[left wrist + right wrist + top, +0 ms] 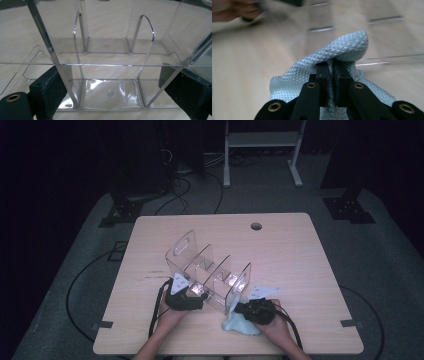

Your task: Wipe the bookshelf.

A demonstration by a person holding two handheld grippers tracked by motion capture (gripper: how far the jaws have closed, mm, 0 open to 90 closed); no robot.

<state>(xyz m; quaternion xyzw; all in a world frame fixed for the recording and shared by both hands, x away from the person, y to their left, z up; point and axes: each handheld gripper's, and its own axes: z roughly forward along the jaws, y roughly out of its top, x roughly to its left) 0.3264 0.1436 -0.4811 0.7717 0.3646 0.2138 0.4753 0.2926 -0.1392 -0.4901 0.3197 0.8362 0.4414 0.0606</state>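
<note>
A clear acrylic organizer (210, 265) with several upright dividers stands on the wooden table (300, 255), near its front. My left gripper (196, 291) is at the organizer's near left end. In the left gripper view the organizer's (110, 50) walls sit between the two wide-set black jaws, with the pads (51, 85) against them. My right gripper (239, 309) is at the organizer's near right corner, shut on a light blue quilted cloth (241, 325). In the right gripper view the cloth (342, 47) bunches over the tips of the closed gripper (331, 67), next to the blurred clear walls.
A round cable hole (256, 226) is in the table's far side. A white frame stand (262, 150) and dark equipment bases stand on the grey floor behind. Cables (80, 285) loop on the floor at the left. The other hand (234, 10) shows at the top left of the right gripper view.
</note>
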